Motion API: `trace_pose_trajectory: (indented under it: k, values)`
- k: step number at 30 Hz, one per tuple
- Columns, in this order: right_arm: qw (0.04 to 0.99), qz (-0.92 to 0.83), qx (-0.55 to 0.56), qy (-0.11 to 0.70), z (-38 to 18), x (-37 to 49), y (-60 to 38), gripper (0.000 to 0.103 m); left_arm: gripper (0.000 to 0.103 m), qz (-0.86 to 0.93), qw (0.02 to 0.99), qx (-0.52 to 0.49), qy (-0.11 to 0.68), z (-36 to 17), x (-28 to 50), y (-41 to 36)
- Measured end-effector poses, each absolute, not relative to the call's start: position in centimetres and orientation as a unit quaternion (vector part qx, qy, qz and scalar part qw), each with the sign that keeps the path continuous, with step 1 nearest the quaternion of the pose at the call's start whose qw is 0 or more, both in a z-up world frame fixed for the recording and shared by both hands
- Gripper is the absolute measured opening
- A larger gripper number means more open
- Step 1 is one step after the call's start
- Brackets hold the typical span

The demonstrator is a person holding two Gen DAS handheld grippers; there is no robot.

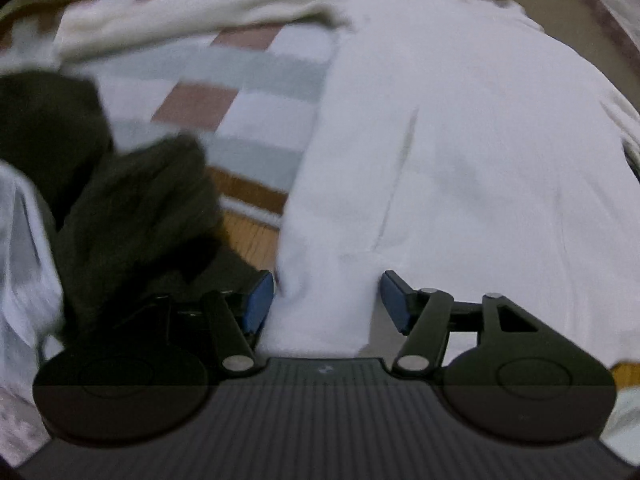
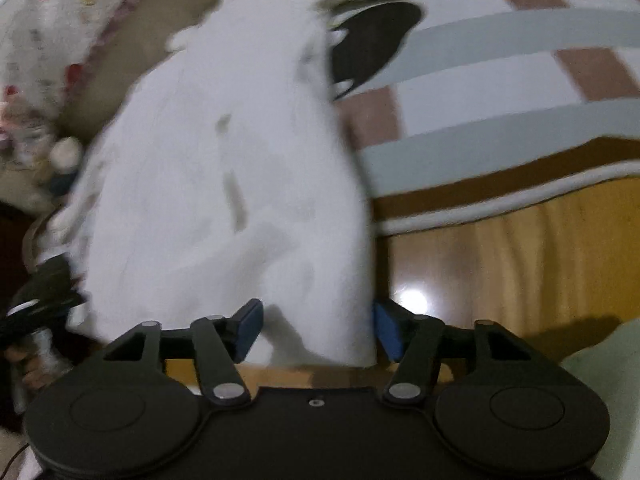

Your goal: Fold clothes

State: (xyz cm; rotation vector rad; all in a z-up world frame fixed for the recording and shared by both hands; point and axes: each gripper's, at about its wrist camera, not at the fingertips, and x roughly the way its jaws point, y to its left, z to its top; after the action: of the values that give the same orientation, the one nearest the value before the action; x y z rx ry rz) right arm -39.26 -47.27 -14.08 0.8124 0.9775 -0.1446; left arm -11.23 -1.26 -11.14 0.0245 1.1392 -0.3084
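White cloth fills both wrist views: a garment [image 1: 460,152] lies spread on a checked bedcover [image 1: 224,80], its near hem hanging over the bed's front edge. In the left view, the left tongs [image 1: 327,300] stand with blue pads [image 1: 256,304] spread, a fold of the garment's hem lying between them; the left pad is at the cloth's edge, while a gap shows beside the right pad, so no pinch can be confirmed. Beside those tongs on the left, a dark garment [image 1: 132,208] is heaped near the bed's edge, with another pale cloth [image 1: 24,248] at the far left.

In the right view, the right tongs [image 2: 318,330] are likewise spread, their pads [image 2: 248,332] flanking a lower corner of the garment [image 2: 224,184]; the cloth touches or nearly touches both pads, and blur hides whether it is gripped. At the left edge of this view the other gripper [image 2: 40,300] appears, with part of a hand [image 2: 30,368] below it. To the right, the wooden bed frame [image 2: 512,256] catches a bright reflection below a white-piped mattress edge.

Farther back, the bedcover [image 2: 480,84] shows grey, white and dusty-pink squares, and a dark patch [image 2: 372,40] lies beside the garment's far end. A cream cloth [image 1: 192,12] runs across the cover beyond. A floral-print fabric [image 2: 52,40] sits at the far left corner of the right view. Both views are motion-blurred.
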Motion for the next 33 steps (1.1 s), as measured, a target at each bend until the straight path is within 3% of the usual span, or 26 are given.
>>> trace_pose_trajectory:
  k: [3,4,5,6,8,13,15,18,22,26,29,33]
  values:
    - [0.817,-0.042,0.35,0.457,-14.0,-39.1,-46.0,0.07,0.074,-0.158,0.823,0.02,0.545,-11.8,-11.4,-2.0]
    - [0.824,-0.038,0.332,0.457,-13.9,-39.0,-45.5,0.05,0.076,-0.165,0.821,0.028,0.545,-12.0,-11.5,-2.4]
    - [0.822,-0.029,0.338,0.458,-13.9,-38.9,-45.6,0.017,0.074,-0.168,0.823,0.033,0.542,-12.0,-11.7,-2.7]
    - [0.819,-0.019,0.344,0.46,-13.9,-38.8,-45.6,0.017,0.061,-0.17,0.825,0.038,0.538,-12.1,-11.9,-3.1]
    - [0.821,-0.009,0.352,0.449,-13.0,-38.8,-45.9,0.015,0.009,-0.19,0.823,0.033,0.535,-11.6,-12.2,-3.3]
    - [0.831,0.054,0.431,0.348,-8.0,-41.6,-48.0,0.014,0.008,-0.203,0.863,-0.075,0.456,-4.5,-14.3,2.1]
    - [0.817,0.078,0.467,0.33,-7.6,-42.8,-48.3,0.014,0.008,-0.189,0.861,-0.054,0.469,-5.1,-14.8,2.1]
    - [0.799,0.041,0.422,0.426,-10.1,-42.4,-46.7,0.013,0.009,-0.169,0.856,-0.021,0.488,-6.0,-15.4,2.1]
    - [0.809,0.038,0.37,0.456,-10.1,-41.7,-44.4,0.013,0.009,-0.16,0.86,0.059,0.48,-5.7,-16.8,0.1]
    - [0.815,0.039,0.354,0.457,-7.7,-41.0,-43.9,0.013,0.009,-0.176,0.863,0.019,0.474,-3.4,-18.4,1.6]
    - [0.817,0.034,0.321,0.477,-7.0,-40.2,-44.1,0.013,0.009,-0.162,0.853,0.067,0.491,-5.1,-18.1,0.3]
    - [0.794,0.016,0.273,0.542,-10.5,-39.1,-43.0,0.013,0.014,-0.142,0.838,0.128,0.511,-7.2,-17.8,-1.4]
